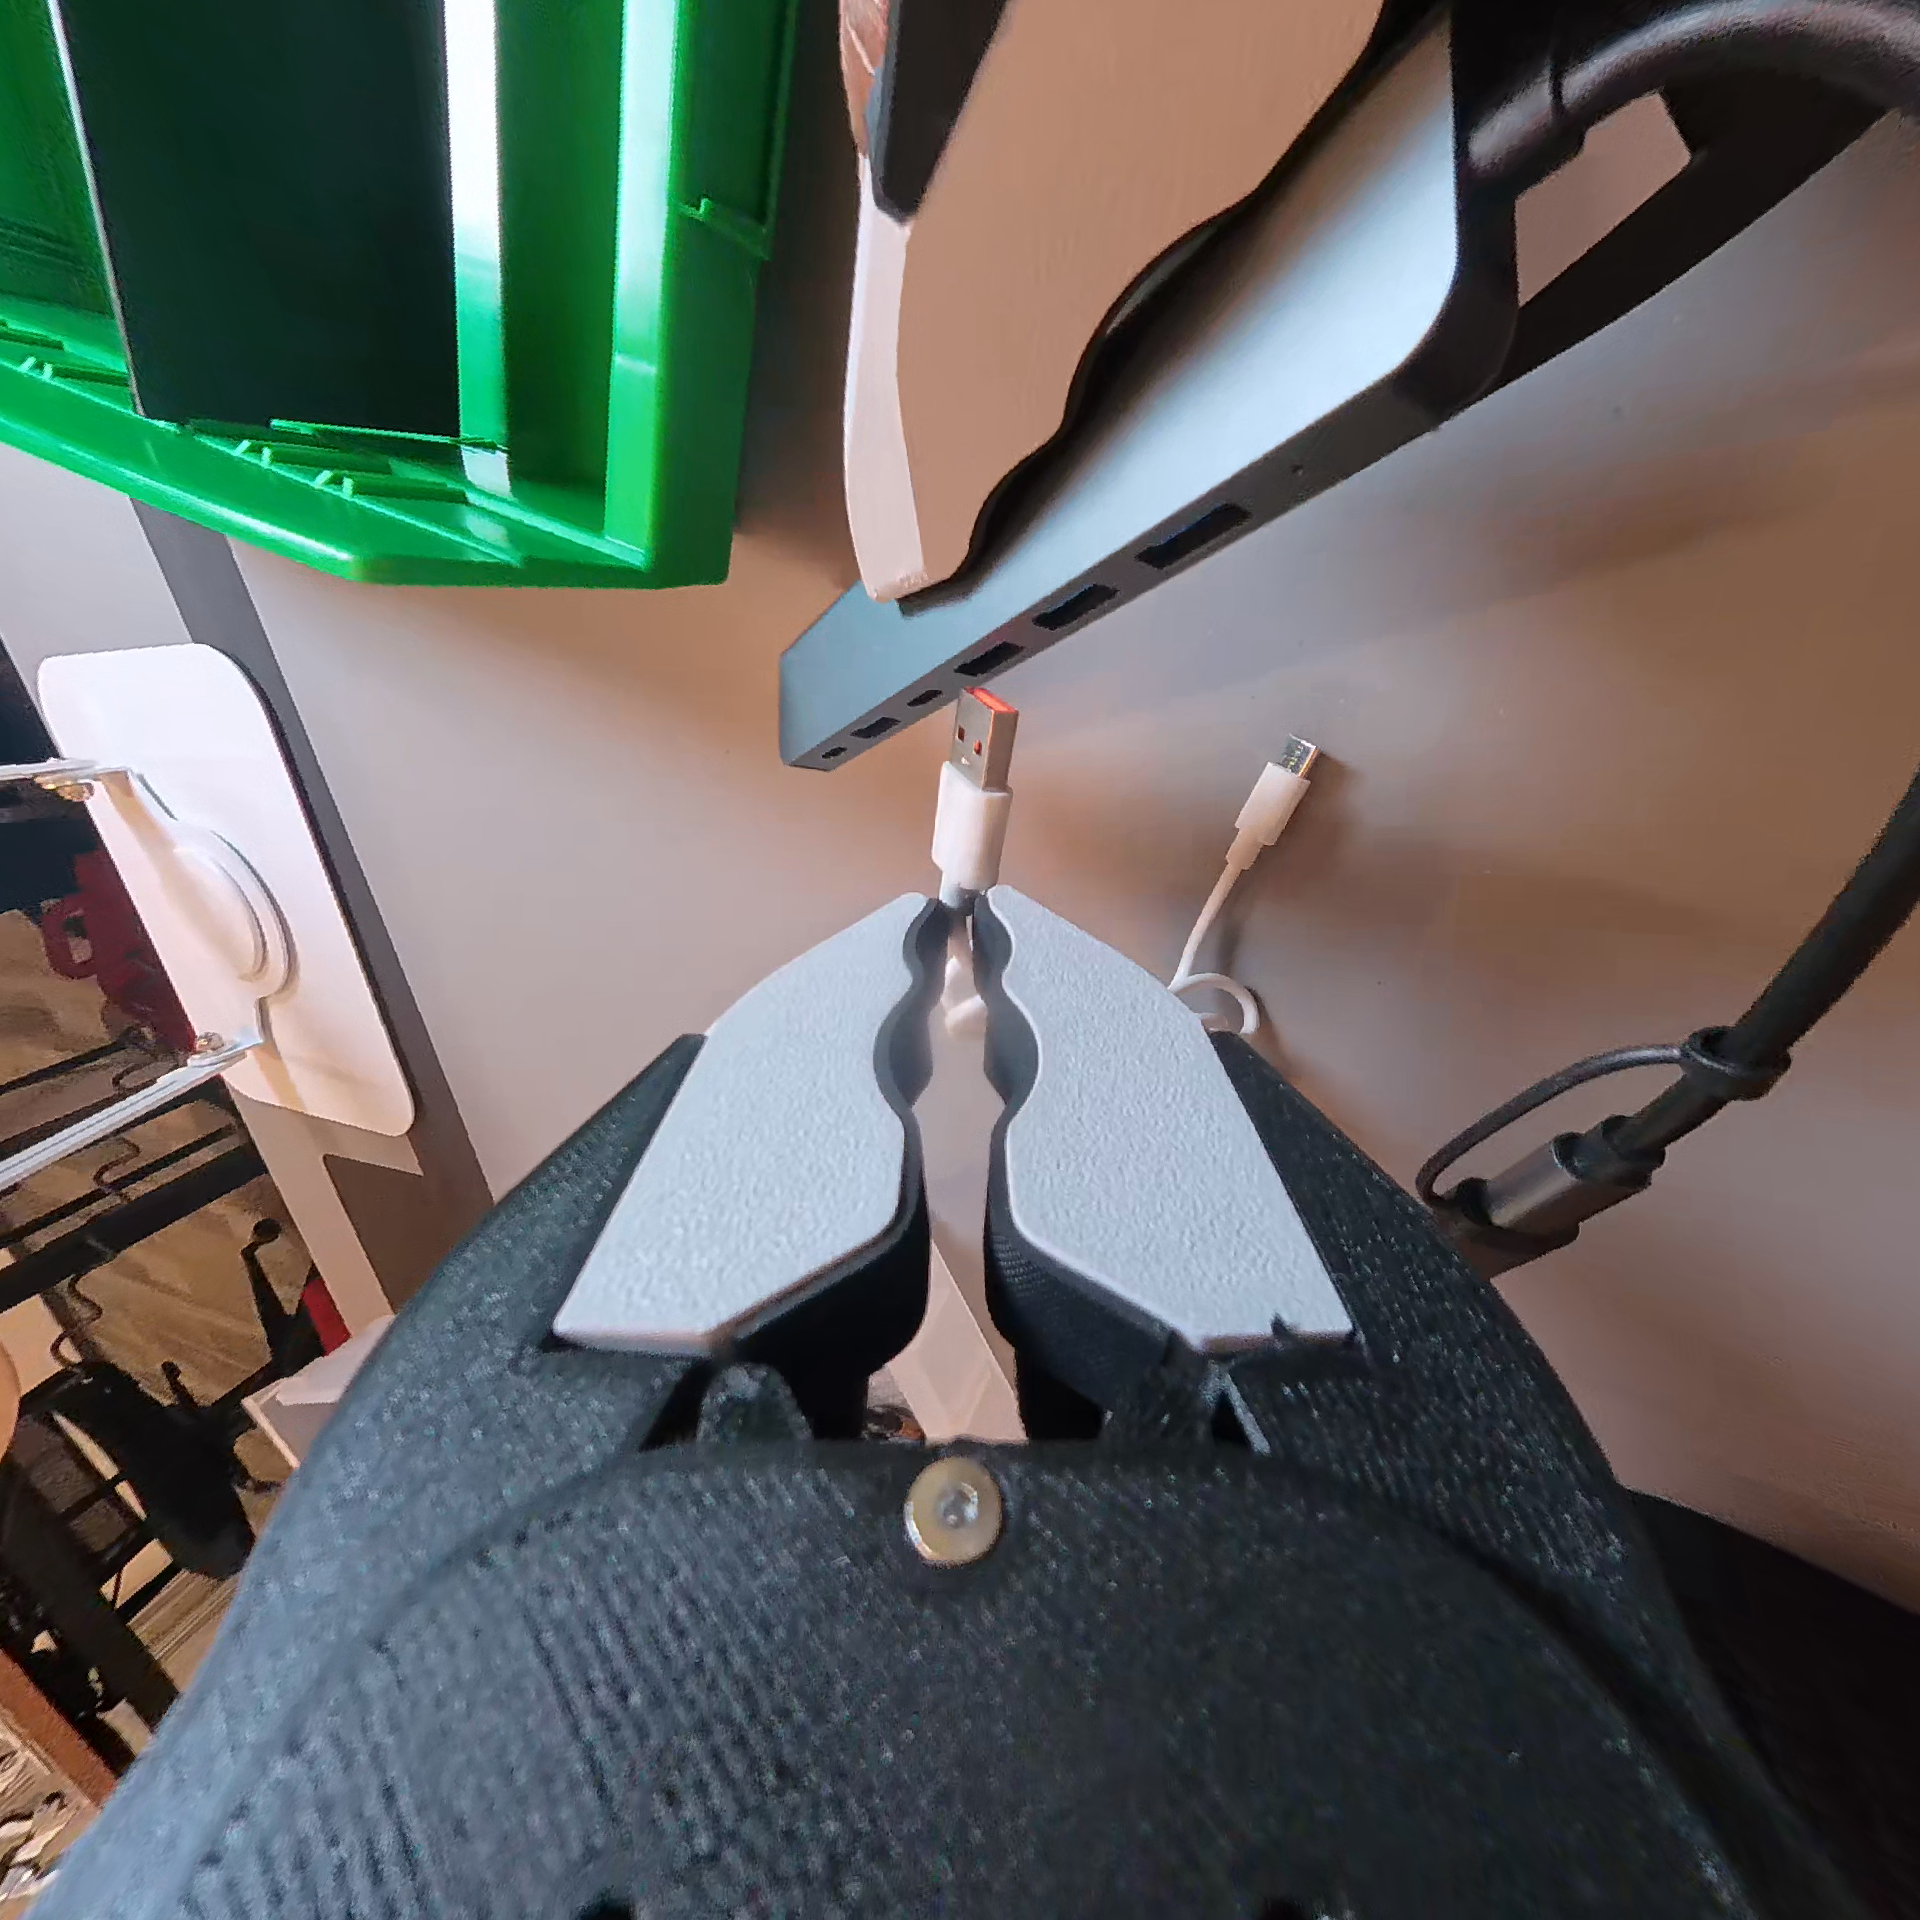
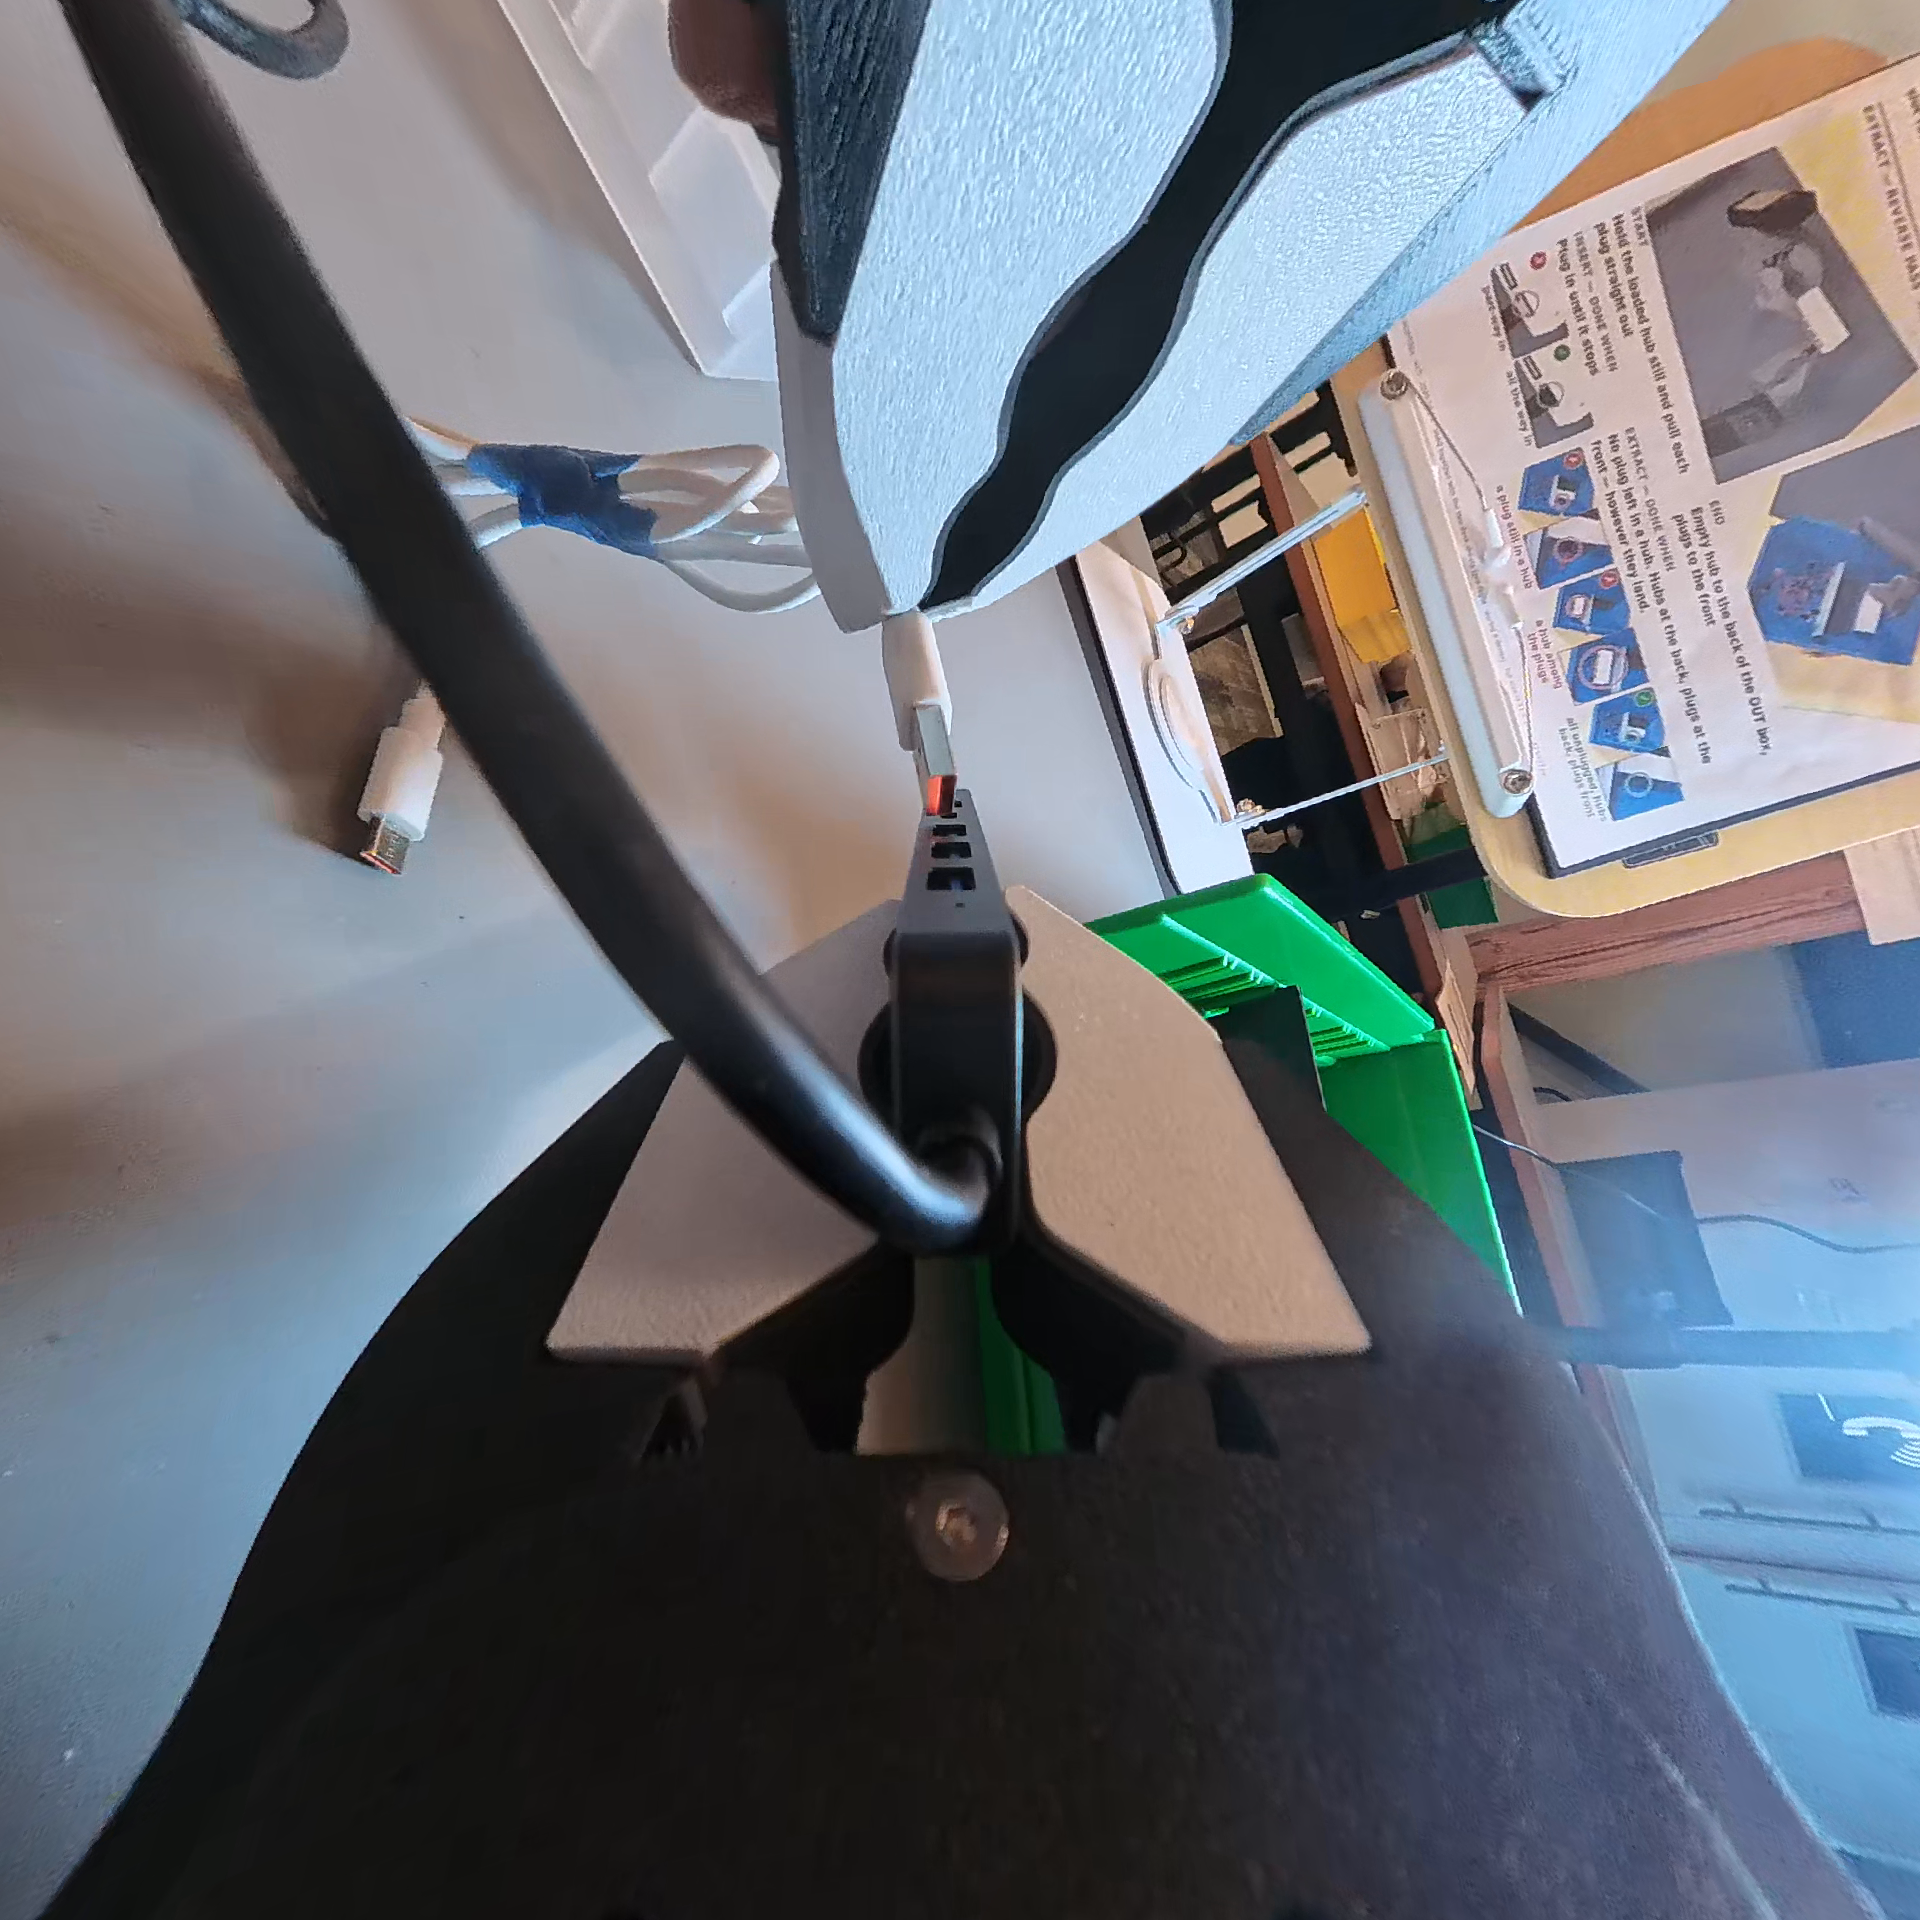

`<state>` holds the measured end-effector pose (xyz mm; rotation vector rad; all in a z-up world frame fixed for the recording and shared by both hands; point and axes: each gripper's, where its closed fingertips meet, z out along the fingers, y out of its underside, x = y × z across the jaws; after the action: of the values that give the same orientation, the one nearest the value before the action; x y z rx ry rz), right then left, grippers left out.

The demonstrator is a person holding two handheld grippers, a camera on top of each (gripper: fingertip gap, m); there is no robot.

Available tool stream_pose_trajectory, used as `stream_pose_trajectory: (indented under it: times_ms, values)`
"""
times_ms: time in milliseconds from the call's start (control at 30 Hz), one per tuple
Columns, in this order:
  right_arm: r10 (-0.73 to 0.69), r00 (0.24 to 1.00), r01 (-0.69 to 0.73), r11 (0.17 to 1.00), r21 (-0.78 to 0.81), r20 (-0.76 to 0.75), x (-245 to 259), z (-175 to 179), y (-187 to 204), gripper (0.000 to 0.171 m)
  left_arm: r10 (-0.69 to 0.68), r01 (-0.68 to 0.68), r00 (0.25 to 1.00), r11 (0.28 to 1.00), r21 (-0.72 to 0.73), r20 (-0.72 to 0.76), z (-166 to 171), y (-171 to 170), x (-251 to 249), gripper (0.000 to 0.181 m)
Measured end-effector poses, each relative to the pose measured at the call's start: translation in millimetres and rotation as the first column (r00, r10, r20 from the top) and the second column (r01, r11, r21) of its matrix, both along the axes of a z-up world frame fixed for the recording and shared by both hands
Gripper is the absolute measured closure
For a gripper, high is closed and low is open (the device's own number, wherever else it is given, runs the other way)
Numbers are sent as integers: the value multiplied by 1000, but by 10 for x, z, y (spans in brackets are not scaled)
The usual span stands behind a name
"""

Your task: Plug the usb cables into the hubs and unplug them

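Left gripper [image 1: 961,909] pinches the white USB cable [image 1: 974,831] just behind its plug, tip almost at the slim grey hub [image 1: 1247,405] ports, mid-frame. Right gripper [image 2: 954,925] clamps that hub's end. Thick black cord [image 2: 499,644] arcs left; glossy green bin [image 1: 416,312] crowds upper left.

Left hand-held gripper [image 1: 962,906] and right hand-held gripper [image 2: 954,940] both clamped, tips nearly meeting.

Hub's [image 1: 1226,416] middle behind jaws.
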<state>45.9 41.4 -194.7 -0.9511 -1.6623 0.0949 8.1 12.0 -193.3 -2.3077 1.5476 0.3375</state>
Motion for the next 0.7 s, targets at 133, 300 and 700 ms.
stream_pose_trajectory:
  times_ms: [133,300,700]
  values:
    - [-21,1000,21,999,26,16,-7,-16,24,160,15,-14,999,1000,17,-45,-6,22,8,176]
    - [-86,995,80,991,111,53,6,-37,100,160,24,-19,992,999,39,-124,-36,65,20,176]
    - [-169,976,128,954,271,135,17,-127,217,160,17,-14,986,1000,18,-168,-140,102,56,176]
